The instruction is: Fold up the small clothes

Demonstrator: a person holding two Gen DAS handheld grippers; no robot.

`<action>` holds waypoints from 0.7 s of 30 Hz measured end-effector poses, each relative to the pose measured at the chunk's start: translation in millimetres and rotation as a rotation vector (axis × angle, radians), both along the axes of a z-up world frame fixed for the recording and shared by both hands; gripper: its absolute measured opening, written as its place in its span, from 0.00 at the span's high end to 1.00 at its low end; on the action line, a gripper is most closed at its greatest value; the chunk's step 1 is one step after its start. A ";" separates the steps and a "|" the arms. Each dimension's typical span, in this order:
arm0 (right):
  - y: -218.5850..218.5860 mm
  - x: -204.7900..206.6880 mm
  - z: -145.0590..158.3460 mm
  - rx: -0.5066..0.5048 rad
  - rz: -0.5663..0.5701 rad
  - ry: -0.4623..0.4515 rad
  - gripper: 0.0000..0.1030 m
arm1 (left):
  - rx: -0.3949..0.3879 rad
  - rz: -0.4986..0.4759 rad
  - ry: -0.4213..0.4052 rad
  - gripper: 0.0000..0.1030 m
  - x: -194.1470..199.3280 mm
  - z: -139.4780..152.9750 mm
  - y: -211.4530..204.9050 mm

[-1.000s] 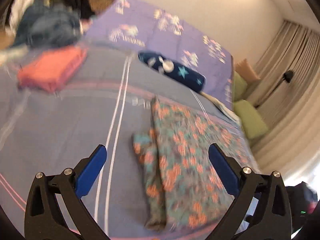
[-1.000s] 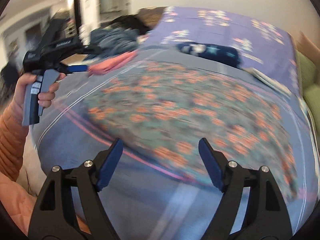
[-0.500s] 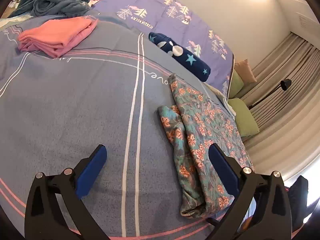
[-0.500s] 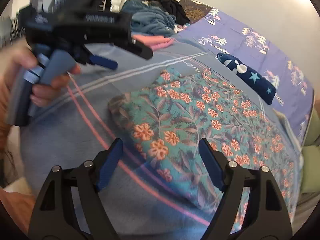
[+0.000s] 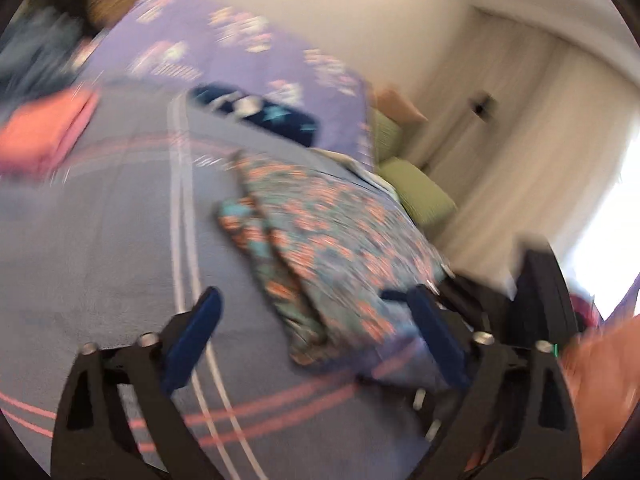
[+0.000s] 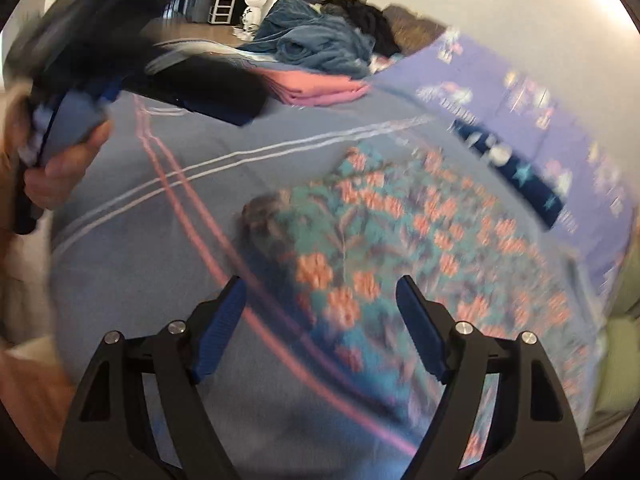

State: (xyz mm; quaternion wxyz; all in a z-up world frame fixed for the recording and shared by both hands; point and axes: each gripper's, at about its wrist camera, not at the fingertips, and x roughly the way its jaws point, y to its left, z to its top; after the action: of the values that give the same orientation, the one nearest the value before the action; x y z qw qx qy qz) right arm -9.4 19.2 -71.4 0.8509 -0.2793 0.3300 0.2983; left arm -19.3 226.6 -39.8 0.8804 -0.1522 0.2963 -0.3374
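Two hand-held grippers are in view, both with blue-padded jaws spread wide and nothing between them. The left hand-held gripper [image 5: 314, 316] hovers over the grey-blue bedspread with pink and white stripes [image 5: 100, 240]; the right hand-held gripper [image 6: 320, 308] hangs above the near edge of the one teal floral-print garment with orange flowers [image 6: 380, 240], which lies flat on the bed directly ahead of it and slightly to the right of the left one's jaws.

Beyond the floral garment lie one folded pink cloth [image 6: 320, 84], far ahead and to the left of both grippers, one dark navy rolled piece with white stars [image 5: 256, 114] at the foot of one lilac patterned quilt [image 5: 240, 52], and one heap of crumpled blue-grey fabric [image 6: 316, 44] behind the pink cloth. Two green cushions [image 5: 420, 192] sit off the bed's far right side.

Both views are smeared by motion, so the print and any folds in the floral garment are hard to read. In the right wrist view the left tool appears only as a dark blur at upper left, held by a hand [image 6: 60, 168] partly cut off by the frame.
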 end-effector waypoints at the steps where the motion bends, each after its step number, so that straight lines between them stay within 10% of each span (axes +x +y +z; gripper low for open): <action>1: -9.1 2.9 3.8 0.025 -0.010 0.036 0.23 | 0.046 -0.038 -0.037 0.20 -11.3 2.1 -5.1; 10: -109.5 37.6 47.2 0.292 -0.373 0.141 0.22 | 0.370 -0.168 -0.048 0.58 -3.2 -22.2 -56.7; 13: -111.3 31.5 51.8 0.307 -0.379 0.133 0.21 | 0.349 -0.199 -0.064 0.92 2.0 -20.6 -54.1; 21: -83.5 19.5 38.5 0.239 -0.281 0.143 0.20 | 0.324 -0.167 -0.069 1.00 -22.8 -16.4 -12.6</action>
State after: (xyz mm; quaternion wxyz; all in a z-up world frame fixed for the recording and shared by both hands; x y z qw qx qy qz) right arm 10.1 -64.4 -32.9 0.8857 -0.1056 0.3876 0.2328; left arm -42.1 214.0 -56.2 0.8719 0.0284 0.3282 -0.3623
